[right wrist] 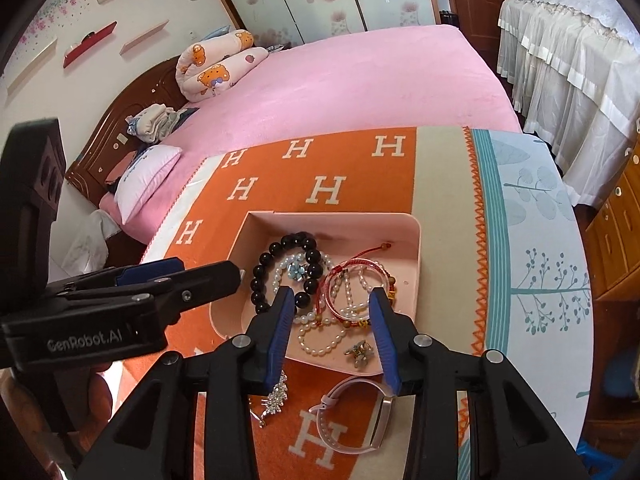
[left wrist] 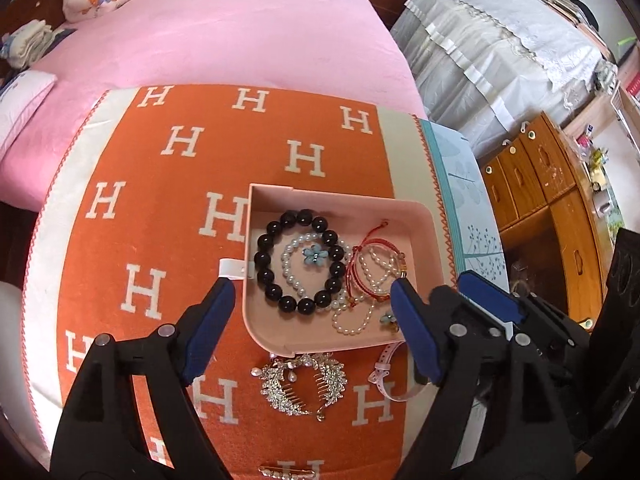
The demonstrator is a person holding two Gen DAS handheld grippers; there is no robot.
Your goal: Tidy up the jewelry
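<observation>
A pink tray [left wrist: 420, 216] sits on the orange blanket with a black bead bracelet [left wrist: 266, 240], a pearl bracelet with a blue flower [left wrist: 294, 248] and a red cord bracelet [left wrist: 360, 256] inside. My left gripper [left wrist: 312, 286] hovers above the tray's near side, open wide, with nothing pressed between its pads. My right gripper [right wrist: 332, 294] is over the same tray [right wrist: 416, 240], open and empty. A rhinestone hair comb [left wrist: 304, 384] and a pink watch [right wrist: 352, 420] lie on the blanket in front of the tray. A small flower piece [right wrist: 360, 352] rests in the tray's near corner.
The orange blanket with white H letters [left wrist: 160, 200] covers a table beside a pink bed [left wrist: 220, 40]. A gold pearl clip [left wrist: 288, 470] lies at the near edge. Wooden drawers [left wrist: 540, 176] and white-draped furniture [left wrist: 500, 40] stand to the right.
</observation>
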